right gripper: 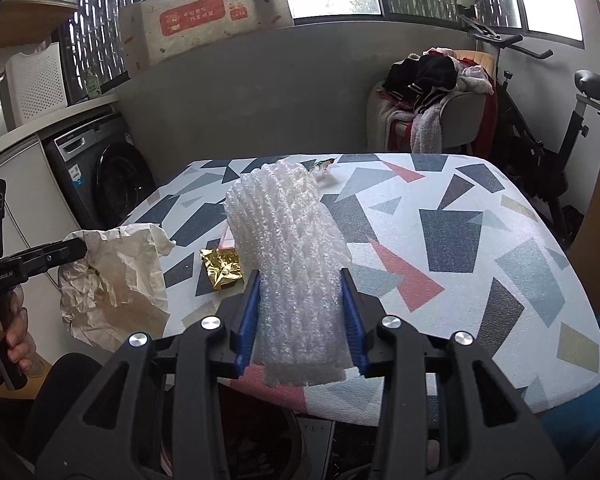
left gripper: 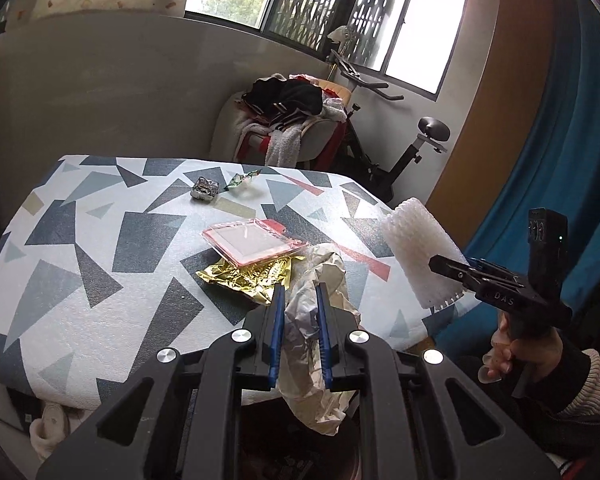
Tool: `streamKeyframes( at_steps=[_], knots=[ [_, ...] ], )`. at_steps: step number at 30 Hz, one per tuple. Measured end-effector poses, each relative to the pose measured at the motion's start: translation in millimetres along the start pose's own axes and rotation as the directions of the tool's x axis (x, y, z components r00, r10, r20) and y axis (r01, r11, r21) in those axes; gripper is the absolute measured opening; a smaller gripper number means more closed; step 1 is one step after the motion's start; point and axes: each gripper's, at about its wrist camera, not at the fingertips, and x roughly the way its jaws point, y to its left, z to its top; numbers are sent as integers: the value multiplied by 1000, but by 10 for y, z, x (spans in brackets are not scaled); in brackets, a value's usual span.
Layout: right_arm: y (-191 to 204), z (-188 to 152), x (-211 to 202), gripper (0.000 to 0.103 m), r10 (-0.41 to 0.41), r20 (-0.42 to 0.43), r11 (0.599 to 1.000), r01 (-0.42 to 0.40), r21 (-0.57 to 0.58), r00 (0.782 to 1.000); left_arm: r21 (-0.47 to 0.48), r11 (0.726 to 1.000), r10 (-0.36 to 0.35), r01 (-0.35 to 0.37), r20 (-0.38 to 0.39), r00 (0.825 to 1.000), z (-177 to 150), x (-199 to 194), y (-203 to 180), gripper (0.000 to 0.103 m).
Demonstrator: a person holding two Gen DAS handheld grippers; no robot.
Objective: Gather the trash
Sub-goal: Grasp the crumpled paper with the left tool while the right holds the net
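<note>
My left gripper (left gripper: 299, 292) is shut on a crumpled beige paper wrapper (left gripper: 324, 264), which hangs over the near table edge. From the right wrist view, that gripper (right gripper: 76, 249) and its paper (right gripper: 116, 280) sit at the left. My right gripper (right gripper: 300, 276) is shut on a white foam net sleeve (right gripper: 288, 232), held above the patterned table (right gripper: 460, 240). In the left wrist view, the sleeve (left gripper: 416, 252) is off the table's right side. On the table lie a gold foil wrapper (left gripper: 240, 278), a pink-edged clear packet (left gripper: 256, 242), a silver foil lump (left gripper: 204, 191) and a green sweet wrapper (left gripper: 242, 180).
A chair piled with clothes (left gripper: 292, 120) and an exercise bike (left gripper: 400, 152) stand behind the table. A washing machine (right gripper: 108, 172) is at the left, and a blue surface (left gripper: 540, 160) at the right. A dark space lies below the near table edge.
</note>
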Motion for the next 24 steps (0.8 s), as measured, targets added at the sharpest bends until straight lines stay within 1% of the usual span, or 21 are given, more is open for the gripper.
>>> streamKeyframes(
  at_steps=[6, 11, 19, 24],
  knots=[
    [47, -80, -2, 40, 10, -8, 1000, -10, 4, 1000, 7, 999, -37, 37, -20, 999, -199, -59, -68, 15],
    [80, -151, 10, 40, 22, -16, 1000, -22, 3, 1000, -10, 998, -55, 55, -46, 997, -386, -77, -49, 15],
    [125, -238, 81, 40, 33, -33, 999, -33, 3, 999, -55, 997, -56, 51, -78, 995, -562, 18, 48, 15],
    [177, -308, 131, 40, 42, -53, 999, -42, -6, 998, -68, 997, -44, 37, -107, 993, -637, 100, 80, 18]
  ],
)
